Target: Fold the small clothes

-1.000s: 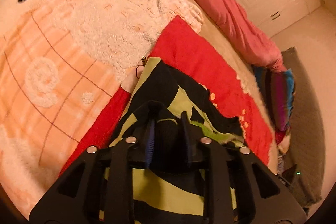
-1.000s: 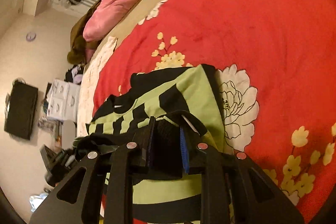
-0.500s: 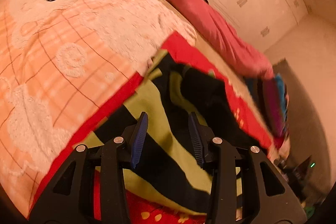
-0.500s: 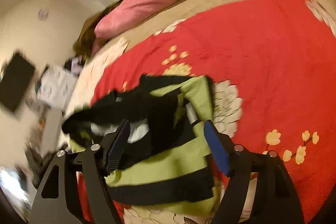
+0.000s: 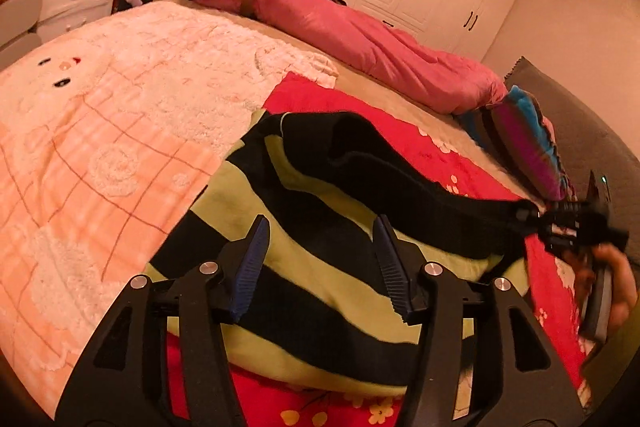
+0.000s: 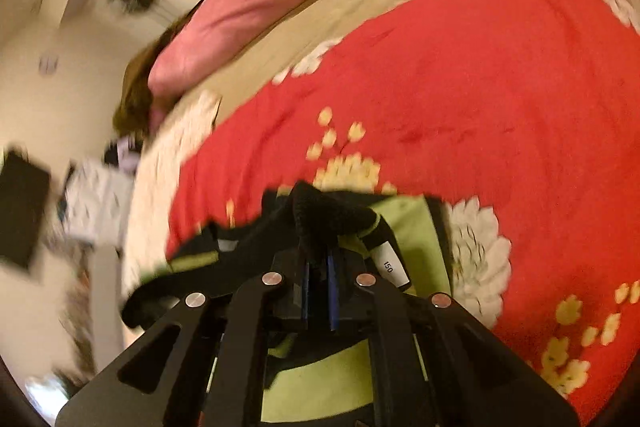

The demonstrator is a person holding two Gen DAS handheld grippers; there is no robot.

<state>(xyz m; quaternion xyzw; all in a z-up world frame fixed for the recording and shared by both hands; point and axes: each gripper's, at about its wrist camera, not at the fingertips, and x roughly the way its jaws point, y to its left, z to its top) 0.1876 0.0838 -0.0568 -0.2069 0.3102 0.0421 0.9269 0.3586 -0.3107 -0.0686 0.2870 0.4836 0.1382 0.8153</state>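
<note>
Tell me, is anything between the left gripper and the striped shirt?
Nothing visible is. The left gripper, jaws just opening with nothing clamped, hangs directly over the striped shirt on the red blanket. The right gripper is shut on the shirt's black edge off to the side.

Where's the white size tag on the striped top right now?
In the right wrist view, the size tag sits at the striped top's neckline, just right of the right gripper, which is pinching black fabric there.
</note>
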